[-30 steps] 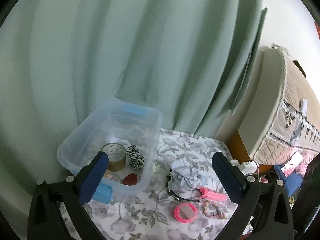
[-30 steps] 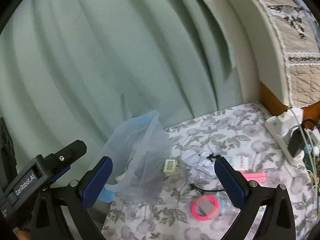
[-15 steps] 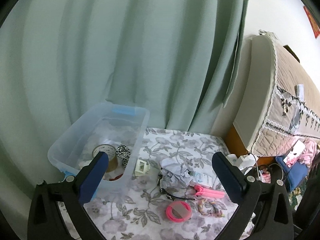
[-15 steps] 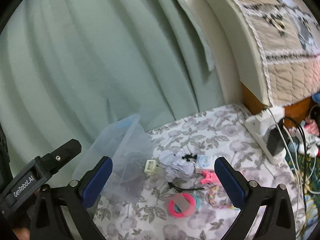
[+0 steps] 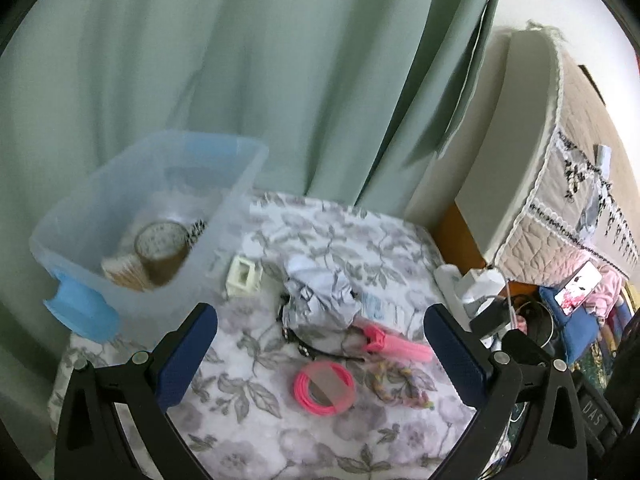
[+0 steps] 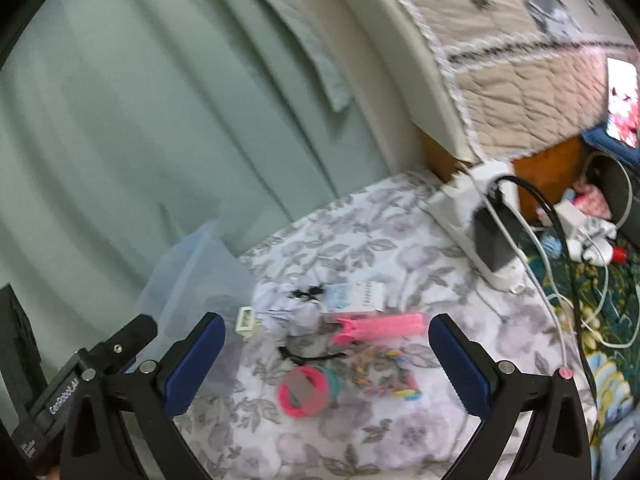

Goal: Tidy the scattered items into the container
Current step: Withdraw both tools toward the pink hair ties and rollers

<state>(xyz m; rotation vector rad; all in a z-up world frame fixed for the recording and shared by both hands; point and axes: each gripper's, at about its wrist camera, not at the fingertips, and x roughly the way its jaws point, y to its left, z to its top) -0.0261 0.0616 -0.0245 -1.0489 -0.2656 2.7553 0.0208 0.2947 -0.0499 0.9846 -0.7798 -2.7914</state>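
A clear plastic bin (image 5: pixel 236 184) with blue handles stands at the left on the floral cloth and holds a tape roll (image 5: pixel 162 246) and other small items. To its right lie a cream clip (image 5: pixel 242 276), crumpled white paper (image 5: pixel 320 300), a pink clip (image 5: pixel 394 344), a black hair tie (image 5: pixel 304 346), pink hair bands (image 5: pixel 324 388) and a braided multicoloured band (image 5: pixel 400 386). My left gripper (image 5: pixel 320 348) hovers open above them. My right gripper (image 6: pixel 326 354) is open too, over the pink clip (image 6: pixel 380 326), pink bands (image 6: pixel 302 392) and braided band (image 6: pixel 384 376).
A white power strip (image 6: pixel 476 236) with a black plug and cables lies at the table's right edge. A green curtain (image 5: pixel 240 60) hangs behind. A quilted bed (image 6: pixel 520 60) stands to the right, with clutter on the floor beside it.
Both grippers have swung to the right, away from the bin and toward the scattered items, which now sit more central. Both stay open.
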